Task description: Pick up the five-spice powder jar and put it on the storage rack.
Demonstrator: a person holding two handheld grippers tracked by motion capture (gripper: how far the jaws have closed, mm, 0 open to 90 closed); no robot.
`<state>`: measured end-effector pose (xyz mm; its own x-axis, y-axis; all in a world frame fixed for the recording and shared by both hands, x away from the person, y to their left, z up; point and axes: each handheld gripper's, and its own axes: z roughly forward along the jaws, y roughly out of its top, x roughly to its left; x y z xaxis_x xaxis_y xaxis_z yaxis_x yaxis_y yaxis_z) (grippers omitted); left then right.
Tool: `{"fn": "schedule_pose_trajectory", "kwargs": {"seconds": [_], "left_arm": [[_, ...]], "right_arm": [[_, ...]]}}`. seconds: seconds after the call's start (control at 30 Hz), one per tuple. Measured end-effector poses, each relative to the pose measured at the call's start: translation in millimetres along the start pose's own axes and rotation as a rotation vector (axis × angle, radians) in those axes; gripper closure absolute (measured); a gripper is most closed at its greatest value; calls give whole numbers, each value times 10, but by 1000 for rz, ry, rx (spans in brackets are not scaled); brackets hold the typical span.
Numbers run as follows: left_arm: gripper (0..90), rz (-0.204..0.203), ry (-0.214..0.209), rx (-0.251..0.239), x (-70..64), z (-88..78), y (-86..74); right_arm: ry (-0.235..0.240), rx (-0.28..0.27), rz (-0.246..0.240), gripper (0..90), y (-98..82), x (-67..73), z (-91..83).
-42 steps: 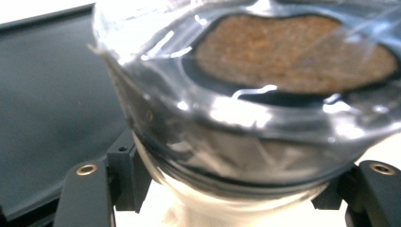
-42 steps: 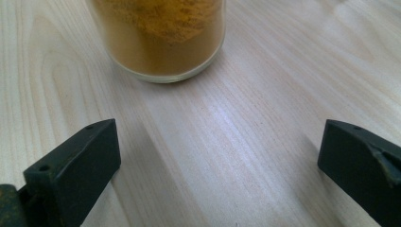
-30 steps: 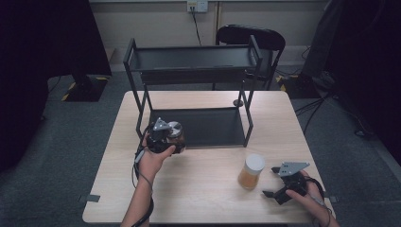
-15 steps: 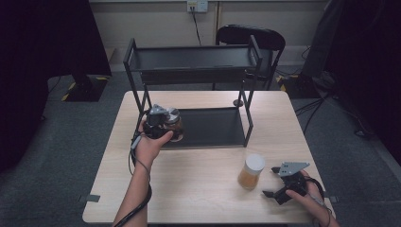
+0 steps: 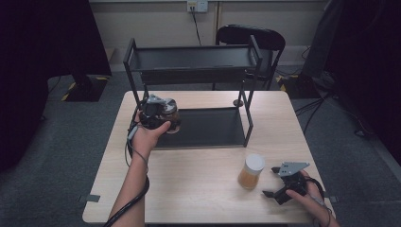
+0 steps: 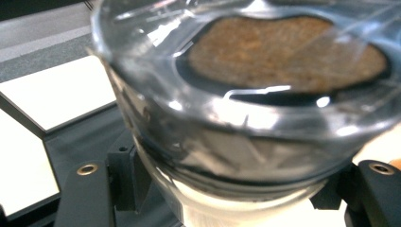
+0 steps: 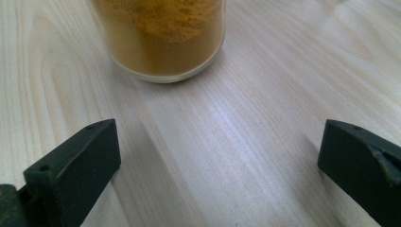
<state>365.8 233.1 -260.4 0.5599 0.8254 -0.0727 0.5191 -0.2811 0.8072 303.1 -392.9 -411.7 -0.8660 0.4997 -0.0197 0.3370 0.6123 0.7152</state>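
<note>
While the left gripper's (image 5: 165,116) jaws are pinching a clear glass jar (image 6: 236,118) from both sides, we are seeing in the left gripper view a brown powder inside it, with the jar tipped so its long axis is running roughly along the jaws toward the camera. From the high view the jar (image 5: 171,118) is hanging above the front left corner of the black shelf rack (image 5: 198,71), over its lower tray, and the left hand (image 5: 149,135) is reaching up and forward with the forearm stretching back off the table (image 5: 189,189). Well apart from the rack, the right gripper (image 5: 274,182) is resting low on the table with its jaws standing wide and nothing between them, pointing at a white-lidded jar of orange powder (image 5: 250,171) just beside it; the right gripper view is showing that jar's (image 7: 163,38) base upright on the wood.
</note>
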Motion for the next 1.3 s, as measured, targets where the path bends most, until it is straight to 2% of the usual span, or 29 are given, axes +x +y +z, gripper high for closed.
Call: {"fn": "schedule_pose_trajectory", "kwargs": {"seconds": [0.33,0.63,0.8,0.9,1.3], "left_arm": [[312,-6,16,-19,12,-174,227],[312,17,36,-17,-11,-314,443],[312,6,35,-33,5,-368,515],[312,18,47,-24,-14,-399,590],[313,8,47,-37,-43,-536,841]], "right_arm": [[0,-1,0,0,-2,1,1],[0,-2,0,0,-2,0,1],[0,-1,0,0,-1,1,1],[0,-1,0,0,0,0,0],[0,-1,0,0,-1,0,0]]}}
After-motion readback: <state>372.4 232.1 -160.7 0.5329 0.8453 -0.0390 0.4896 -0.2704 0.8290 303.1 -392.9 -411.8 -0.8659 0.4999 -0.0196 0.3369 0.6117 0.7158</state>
